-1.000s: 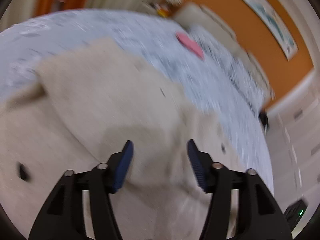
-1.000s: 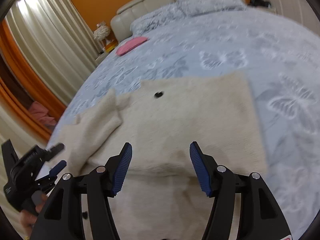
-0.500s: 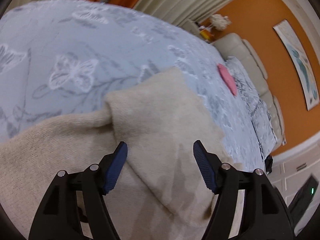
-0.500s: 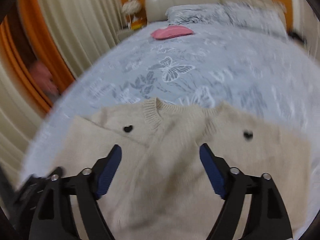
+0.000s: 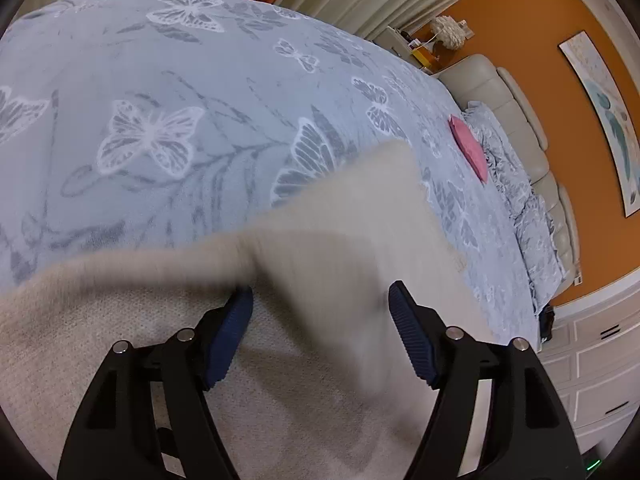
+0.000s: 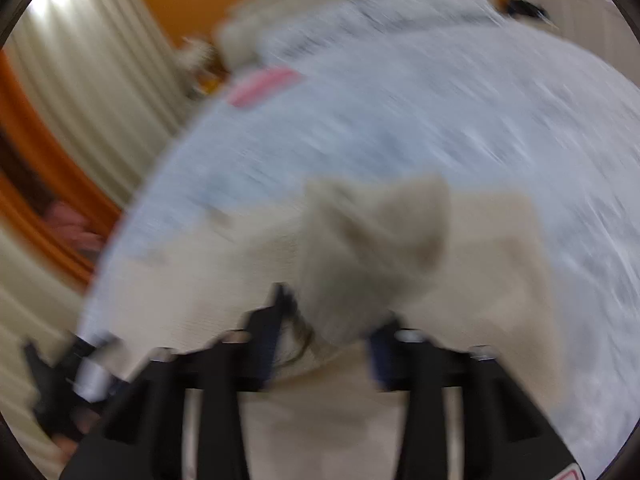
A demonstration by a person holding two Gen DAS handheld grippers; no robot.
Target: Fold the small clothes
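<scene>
So, left wrist view: the left gripper (image 5: 320,312) has its ribbed blue fingers (image 5: 412,340) spread wide over a fuzzy cream knit sweater (image 5: 120,344) lying on the butterfly-print bed (image 5: 160,100). Right wrist view is blurry: the right gripper (image 6: 324,332) seems pinched on a bunched sweater fold (image 6: 372,248).

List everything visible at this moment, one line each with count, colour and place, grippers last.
sweater: one, cream knit, on the bedspread under both grippers, a flap raised in front of the right gripper
bedspread: one, pale blue with butterfly print, covers the bed
pink item: one, pink, flat near the pillows
pillows: number unclear, same blue print, against the headboard
headboard: one, cream padded, along the orange wall
picture: one, pale with teal, on the orange wall
curtains: cream, beside the bed
left gripper: one, black with blue pads, open over the sweater
right gripper: one, black, blurred, fabric between its fingers
</scene>
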